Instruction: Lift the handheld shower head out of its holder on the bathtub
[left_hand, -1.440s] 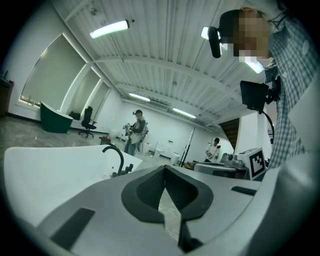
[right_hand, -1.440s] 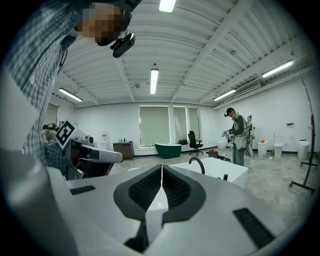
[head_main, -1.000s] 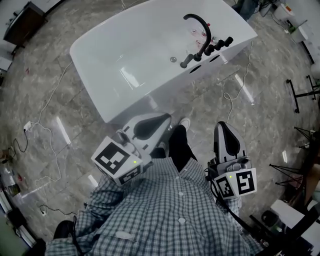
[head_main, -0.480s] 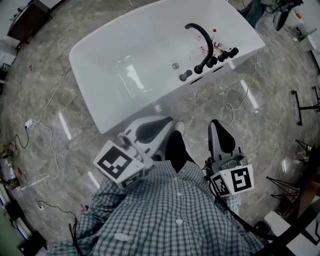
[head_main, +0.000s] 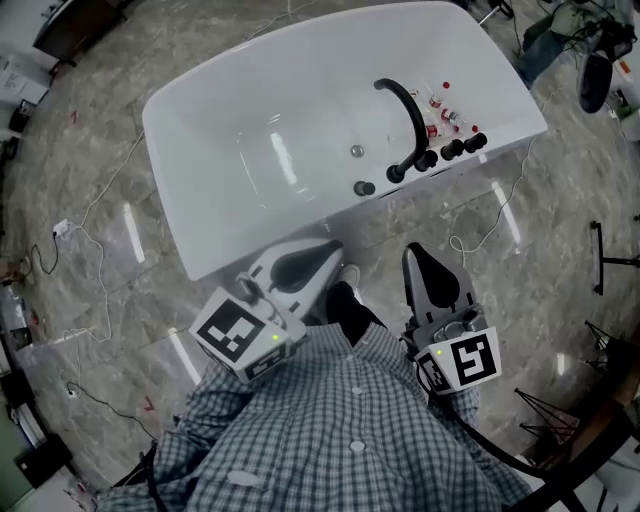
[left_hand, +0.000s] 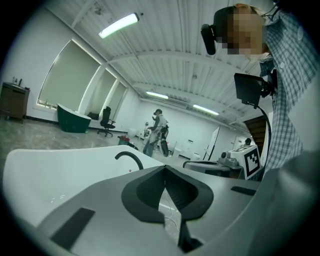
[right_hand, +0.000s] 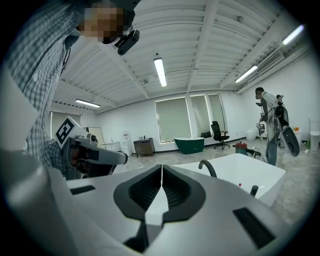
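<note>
The white bathtub (head_main: 250, 110) stands on the floor ahead of me in the head view. A black curved spout (head_main: 405, 115) arches over its near rim. A row of black fittings (head_main: 430, 158) runs along that rim, and I cannot tell which of them is the shower head. My left gripper (head_main: 333, 246) and right gripper (head_main: 413, 252) are held side by side short of the tub, both shut and empty. The left gripper's (left_hand: 164, 169) own view shows the tub (left_hand: 45, 170) and spout (left_hand: 129, 159) beyond its closed tips. So does the right gripper's (right_hand: 161, 169) view, with the spout (right_hand: 207, 167) ahead.
White cables (head_main: 100, 270) trail over the marble floor left of the tub, and another (head_main: 480, 215) lies at its right end. Black stands (head_main: 610, 260) are at the right edge. Another person (right_hand: 272, 125) stands beyond the tub, and a green tub (right_hand: 189, 145) sits far back.
The bathtub has come closer and lower in the head view as I move toward it. Both grippers have advanced with me, still shut and side by side.
</note>
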